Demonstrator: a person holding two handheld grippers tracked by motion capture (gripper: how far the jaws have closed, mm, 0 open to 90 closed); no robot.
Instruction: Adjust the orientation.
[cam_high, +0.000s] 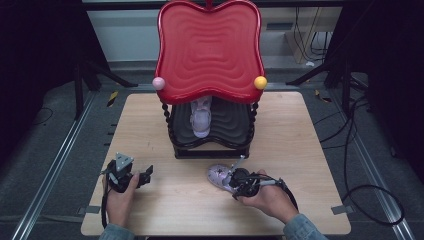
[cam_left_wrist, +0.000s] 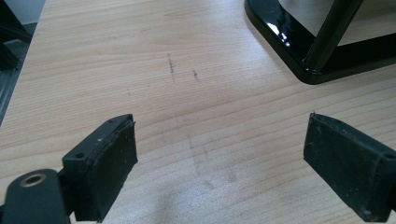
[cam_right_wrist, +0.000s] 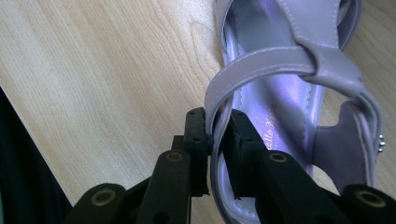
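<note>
A wooden table (cam_high: 300, 150) is sitting on a grey floor (cam_high: 45, 150), with faint dark scuffs (cam_left_wrist: 172, 65) showing on its top. Black cables (cam_high: 360, 165) are trailing over the floor at the right, and one is curling into a loop near the table's right near corner. Black stand legs (cam_high: 107, 75) are spreading at the far left and far right. A pale wall panel (cam_high: 122, 35) is running along the far side.

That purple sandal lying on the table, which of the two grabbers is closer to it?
Right. The right gripper is clamped on the side edge of the purple sandal. The left gripper is open over bare table, well off to the sandal's left.
</note>
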